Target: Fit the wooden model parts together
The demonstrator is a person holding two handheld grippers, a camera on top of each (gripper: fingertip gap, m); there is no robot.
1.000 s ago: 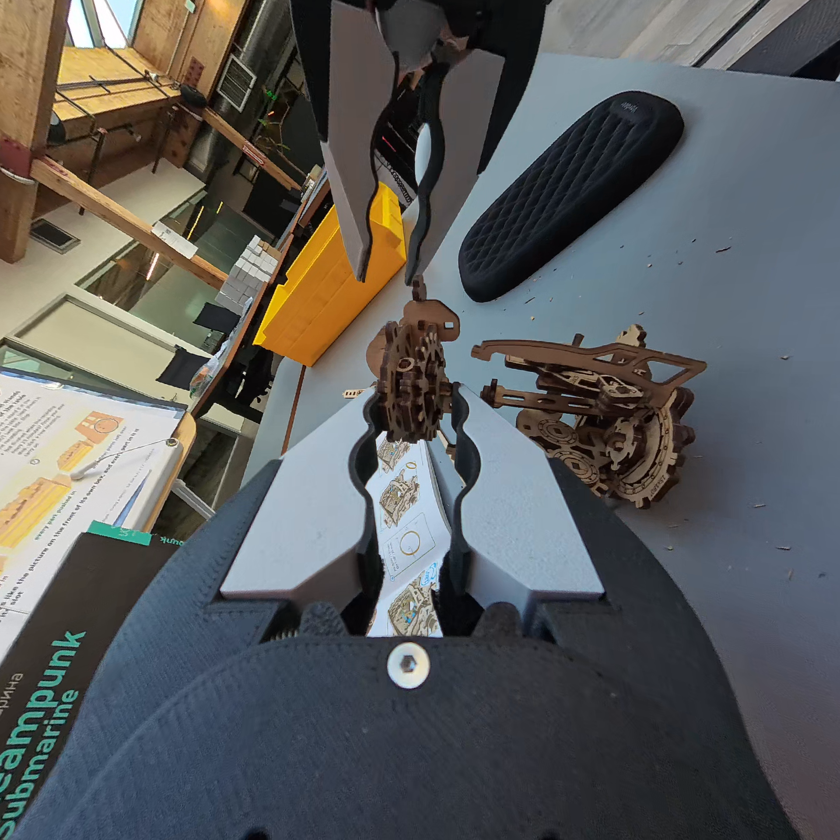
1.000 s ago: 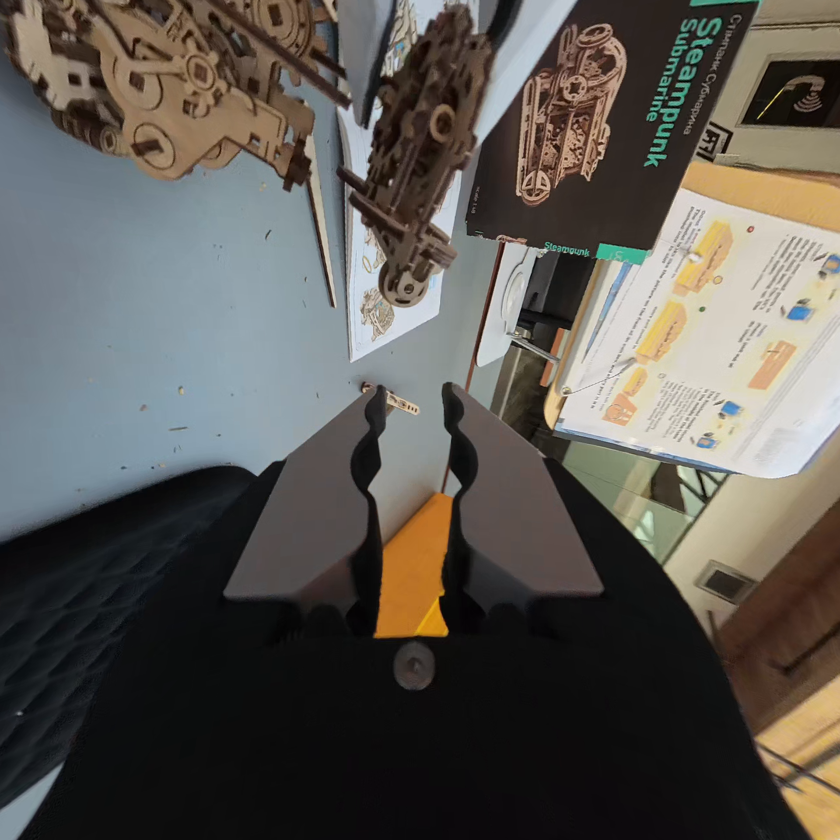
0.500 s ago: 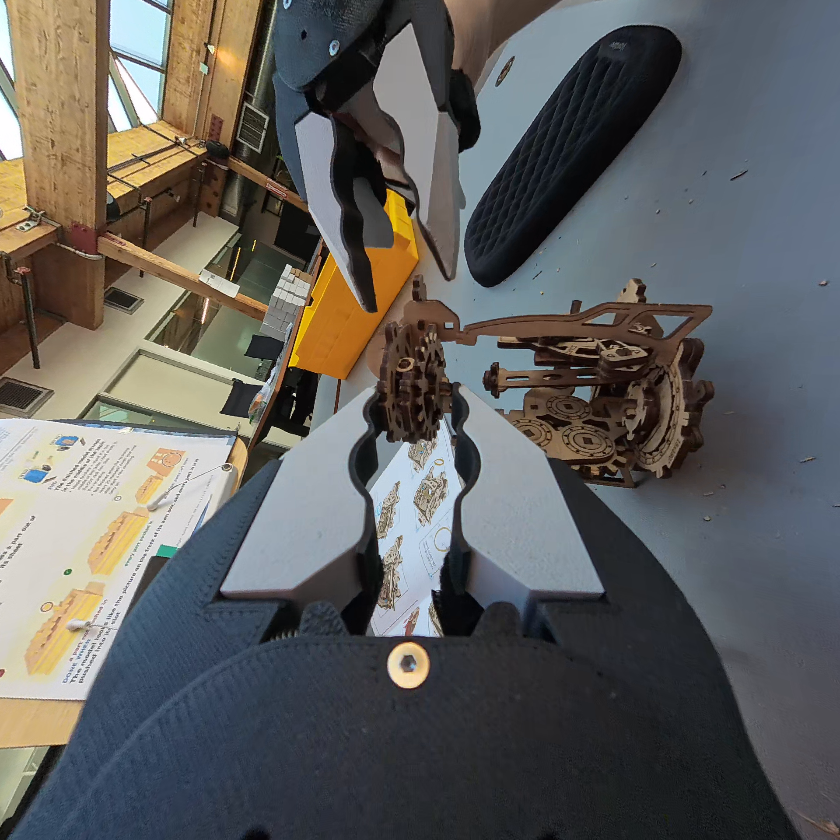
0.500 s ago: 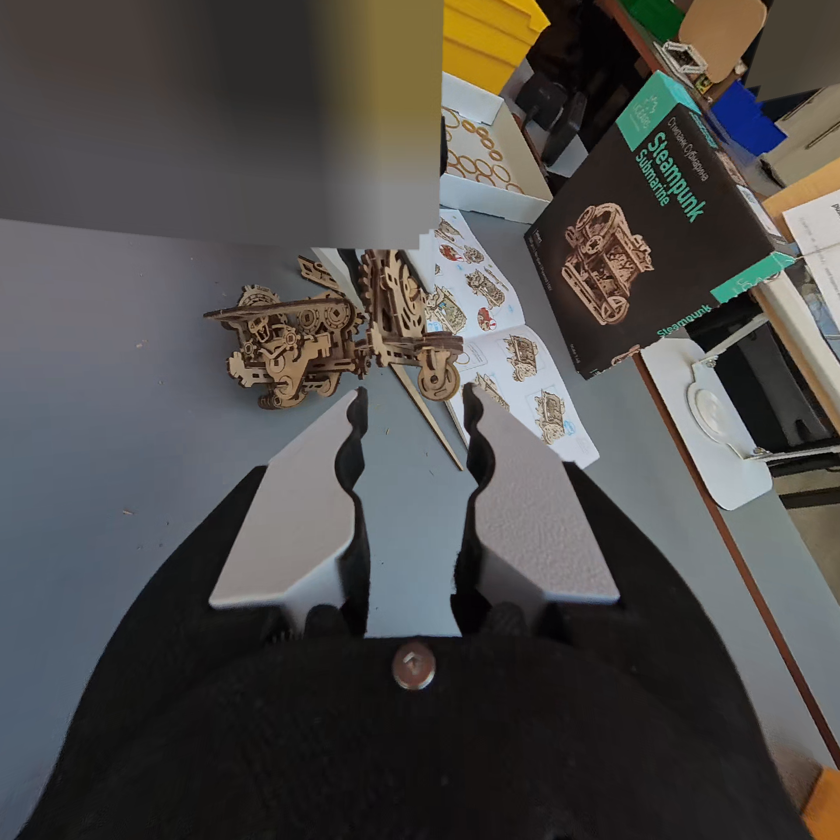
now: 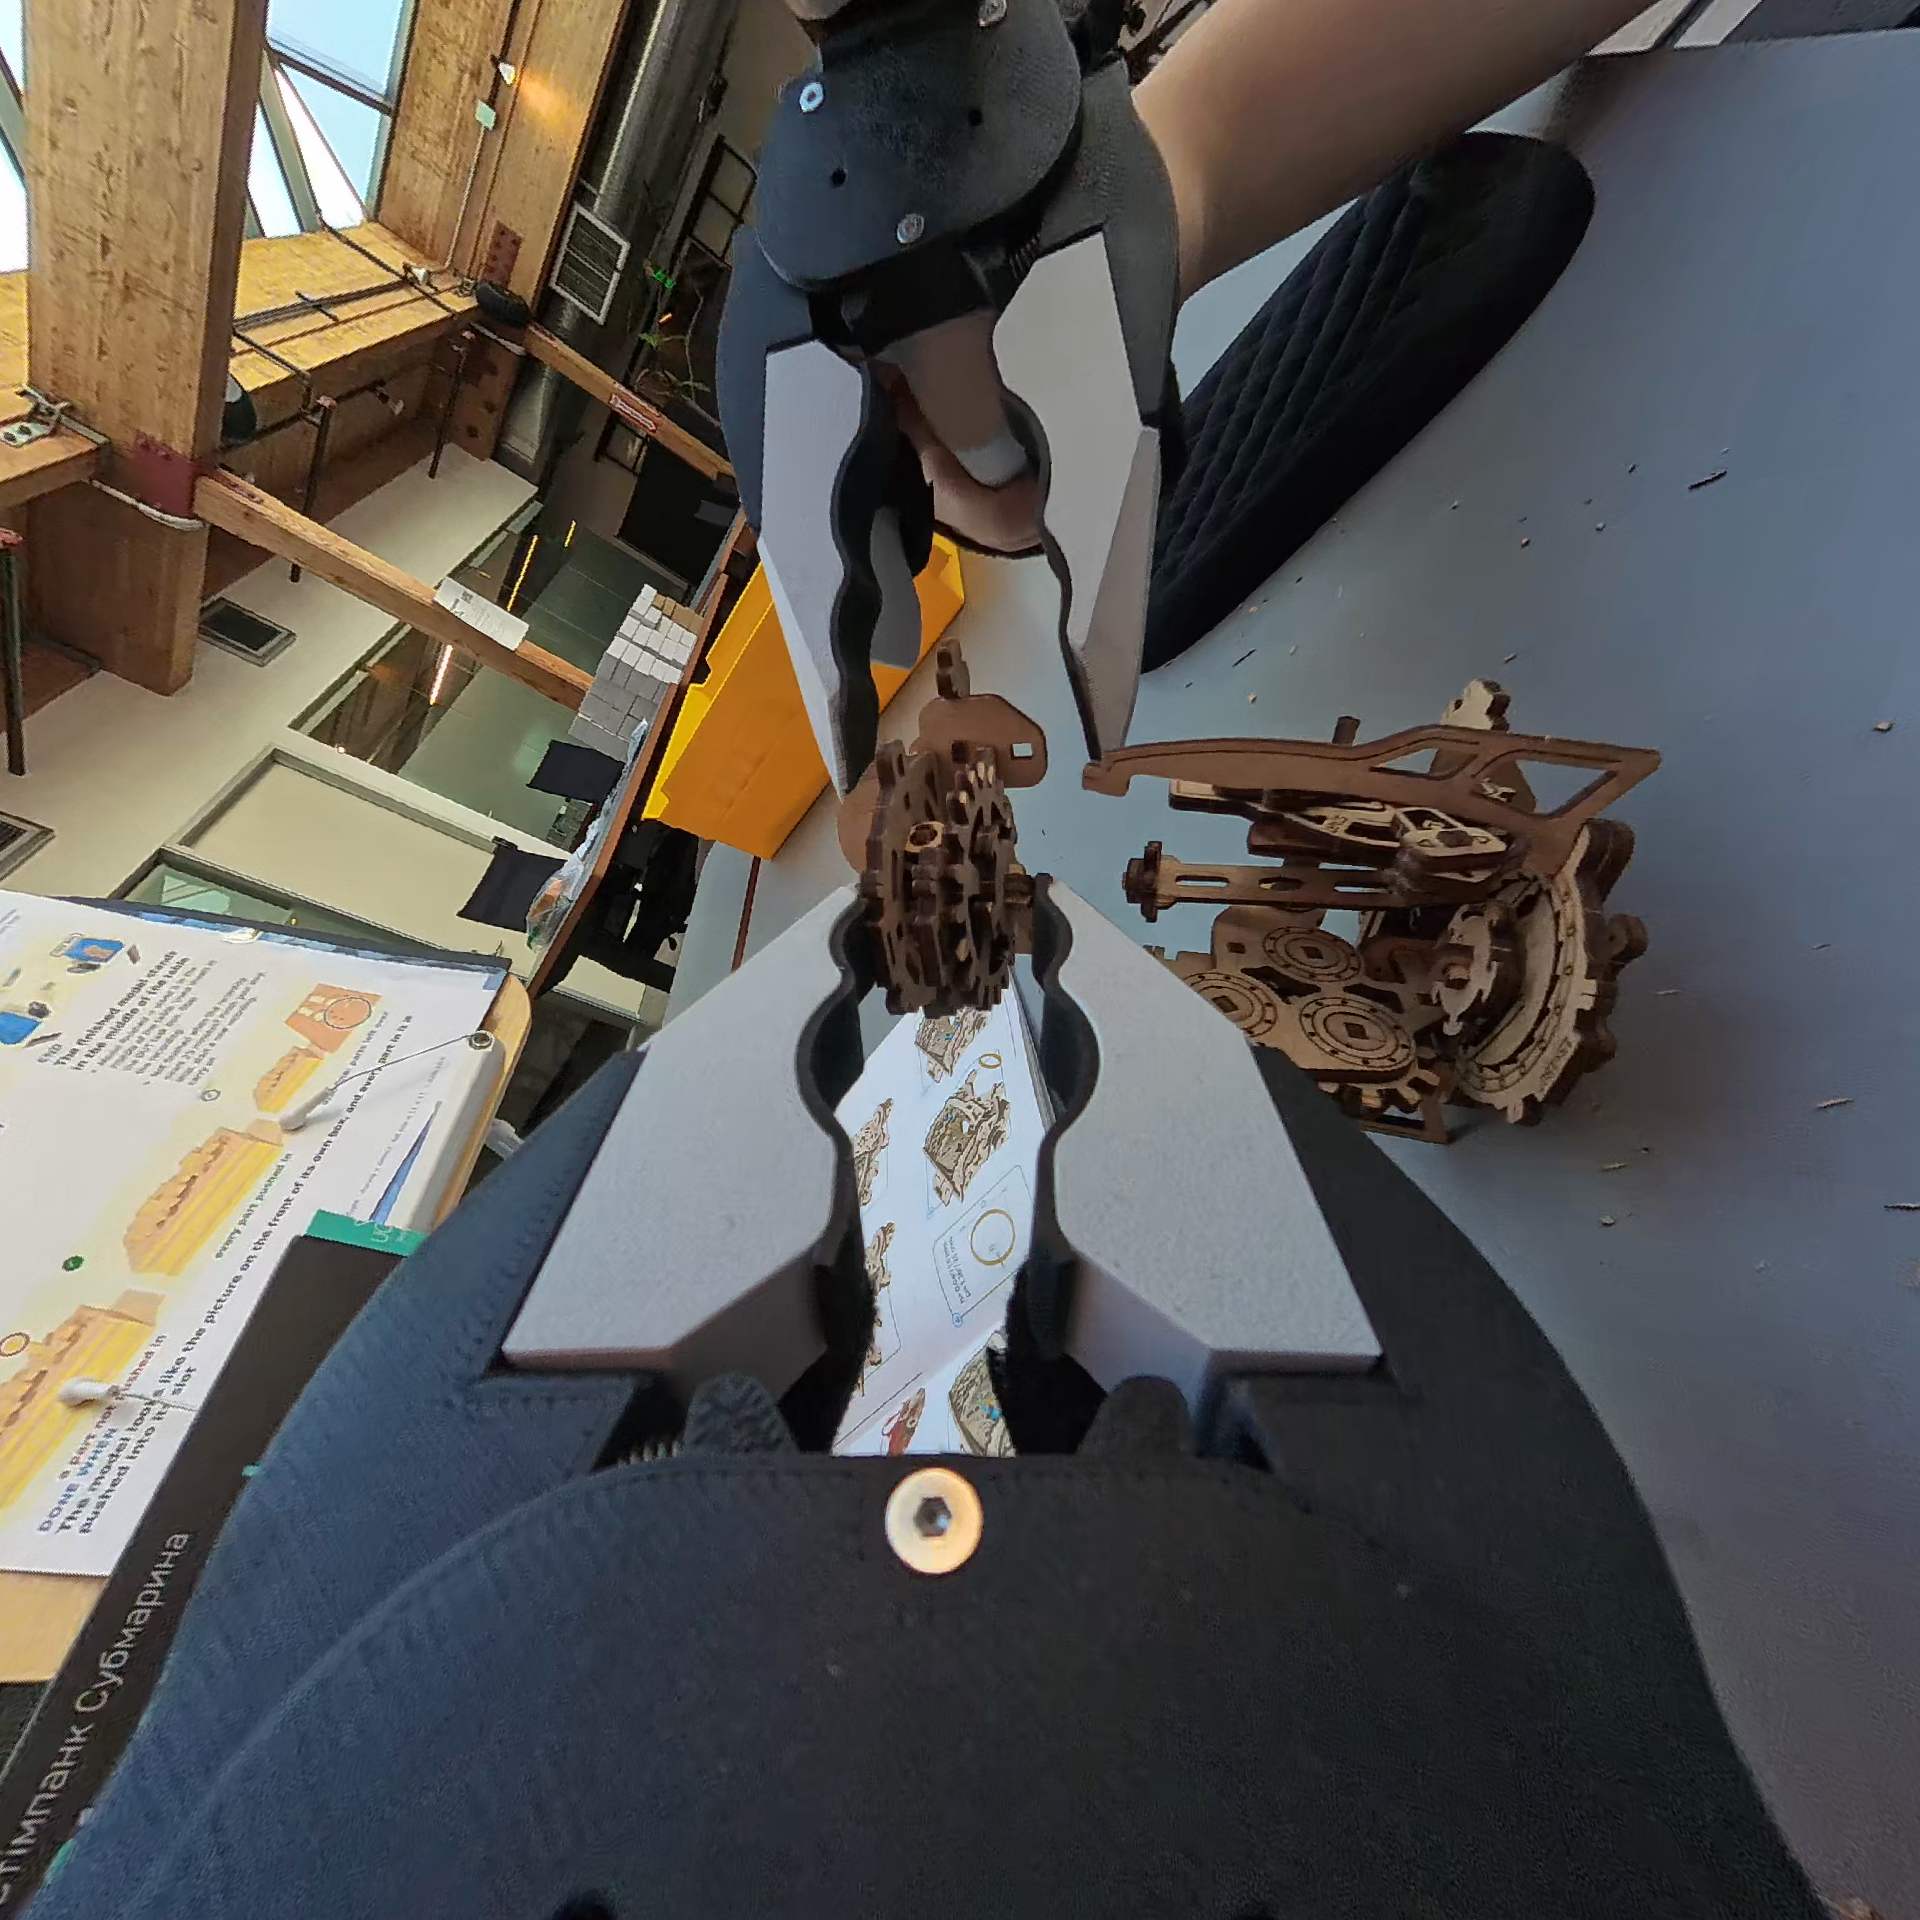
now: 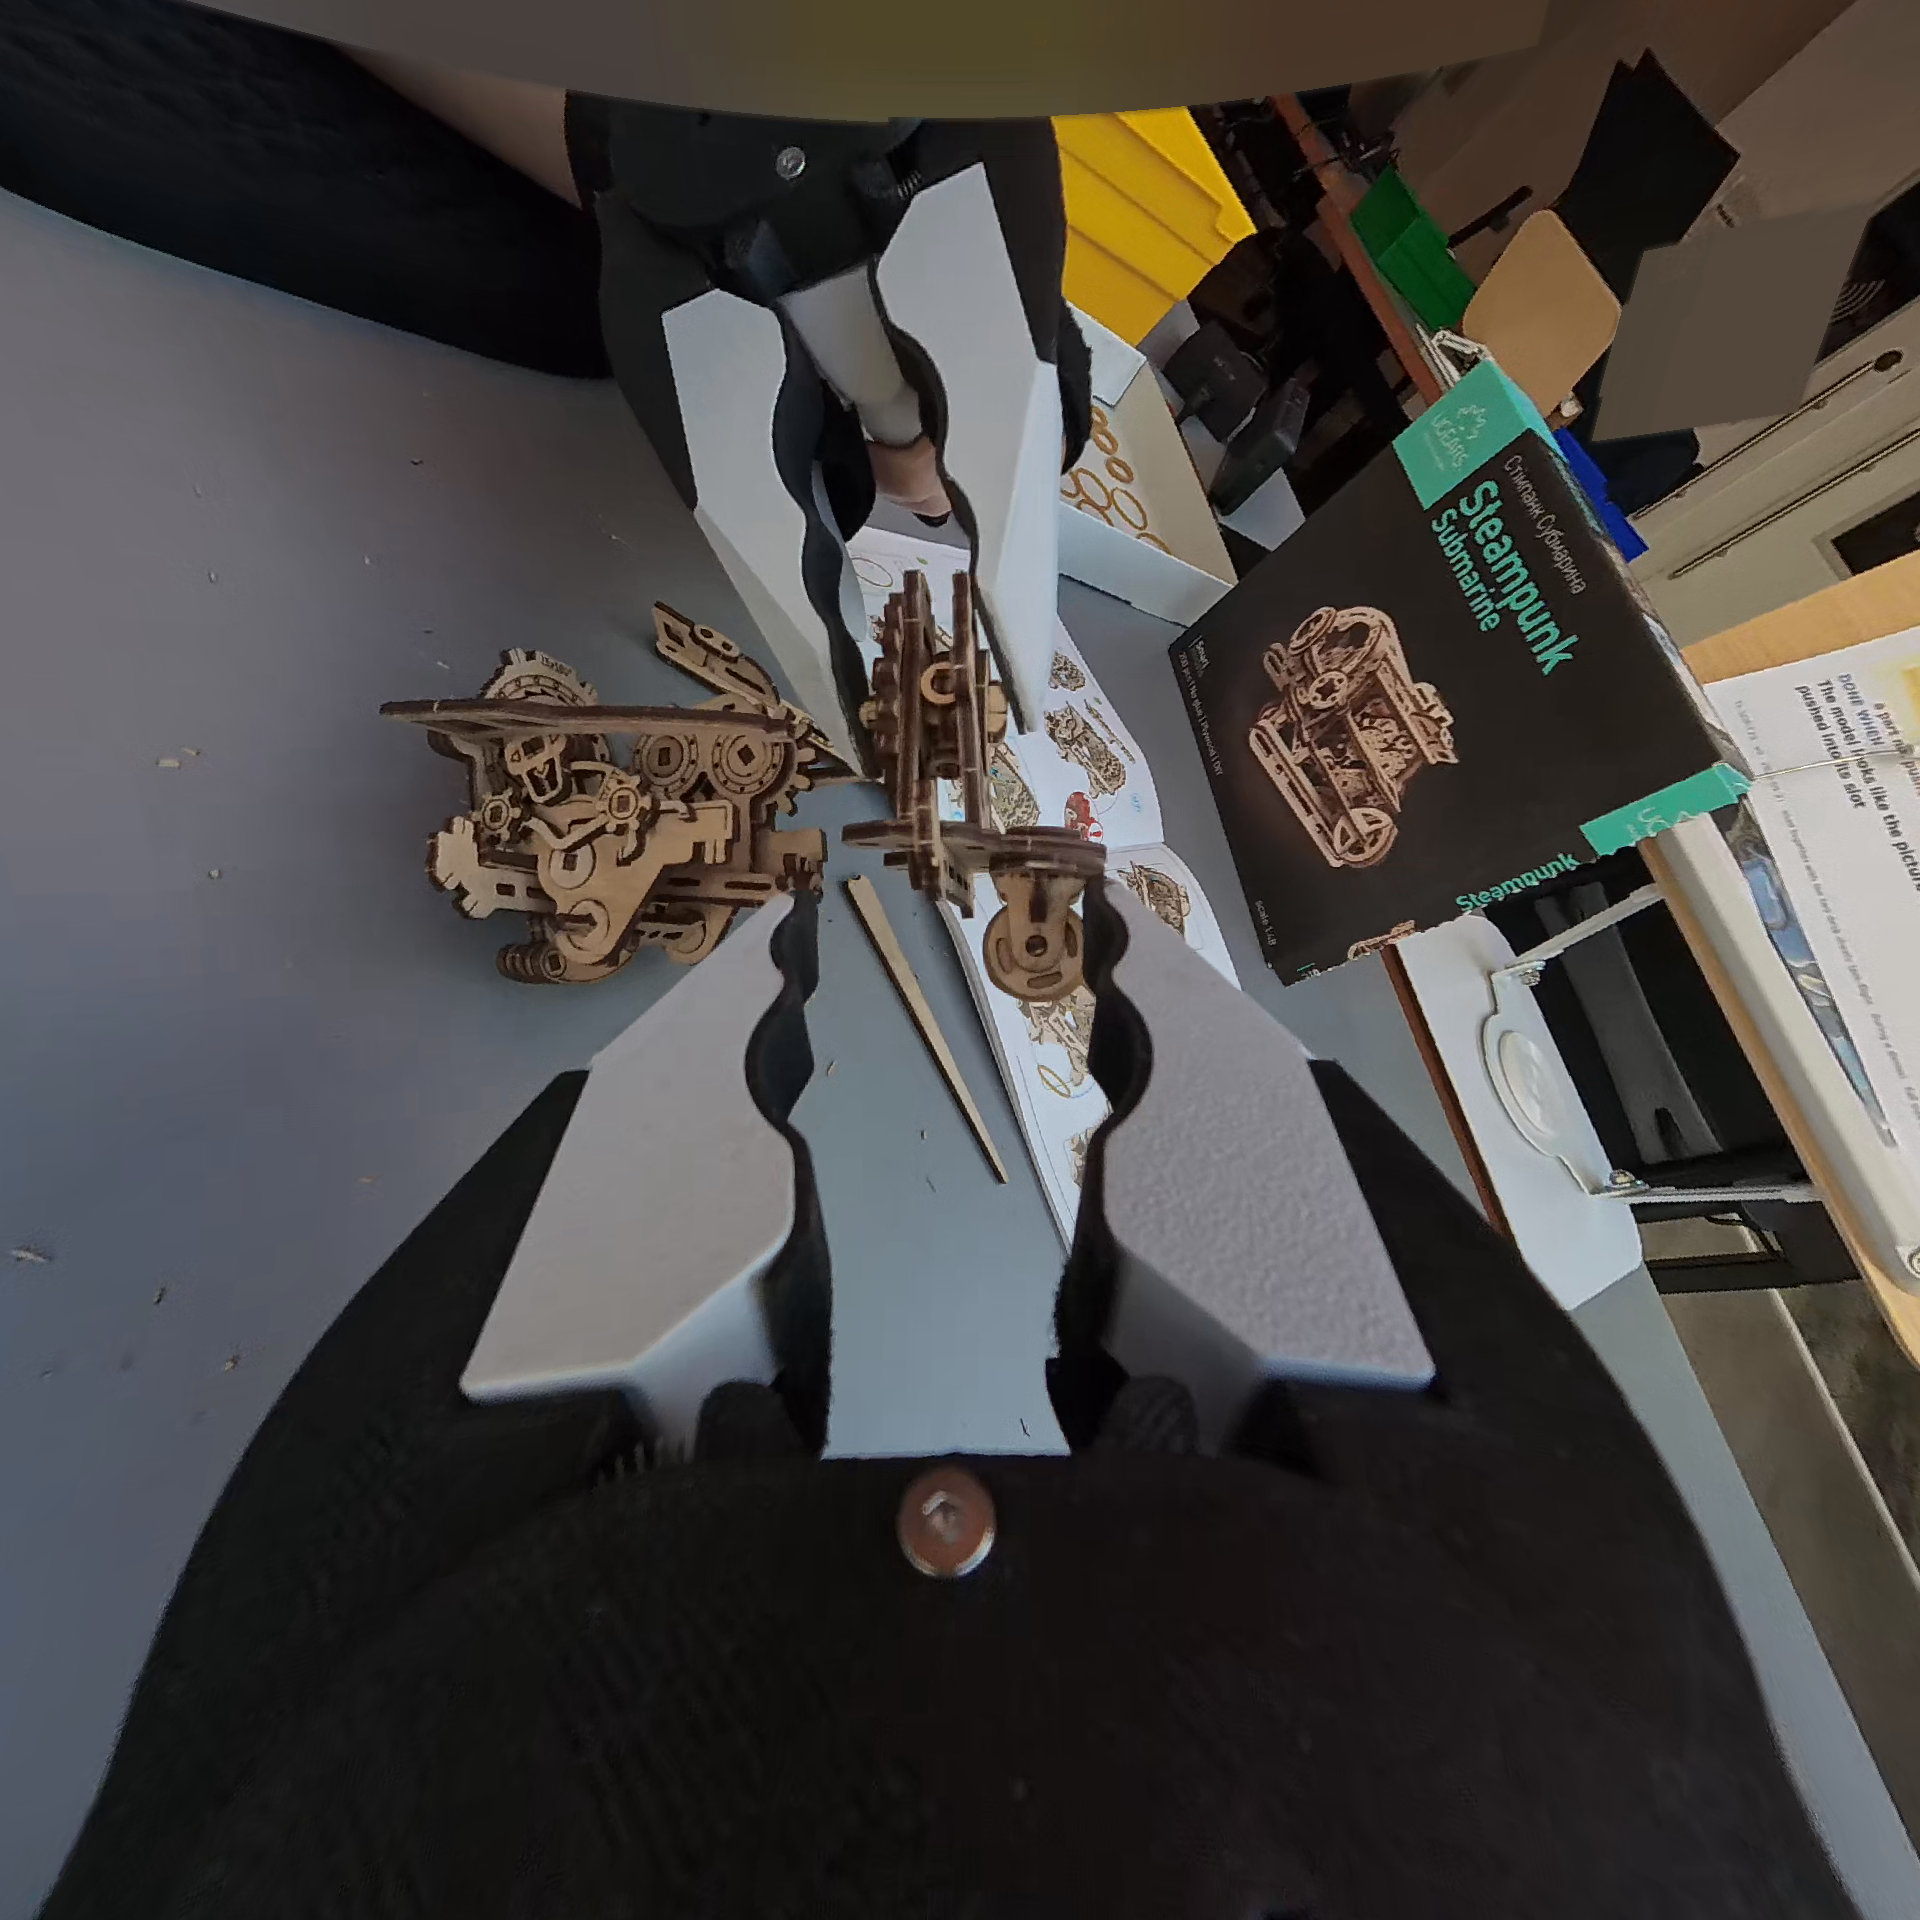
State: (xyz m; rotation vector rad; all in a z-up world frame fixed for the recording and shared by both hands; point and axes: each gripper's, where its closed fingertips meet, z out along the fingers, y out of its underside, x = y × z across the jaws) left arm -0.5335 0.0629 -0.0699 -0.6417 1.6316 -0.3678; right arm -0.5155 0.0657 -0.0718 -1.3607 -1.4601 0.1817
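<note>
My left gripper (image 5: 948, 920) is shut on a small dark wooden gear assembly (image 5: 940, 883) and holds it above the table. My right gripper (image 5: 966, 753) comes in from above, open, with its tips on either side of the assembly's far end. In the right wrist view my right gripper (image 6: 951, 914) is open; the assembly's wheel end (image 6: 1034, 925) hangs between its tips, close to the right finger. The left gripper (image 6: 930, 727) grips the assembly (image 6: 925, 717) from the far side. The larger wooden model (image 5: 1403, 935) stands on the grey table, also in the right wrist view (image 6: 592, 821).
A thin wooden stick (image 6: 925, 1029) and an open instruction booklet (image 6: 1081, 727) lie under the grippers. A black kit box (image 6: 1455, 707), a white box of rings (image 6: 1122, 509), a yellow bin (image 5: 769, 748) and a black padded rest (image 5: 1351, 395) ring the work area.
My right gripper has swung round to face the left one, opened wider and closed in around the held assembly. The left gripper keeps its grip and has barely moved.
</note>
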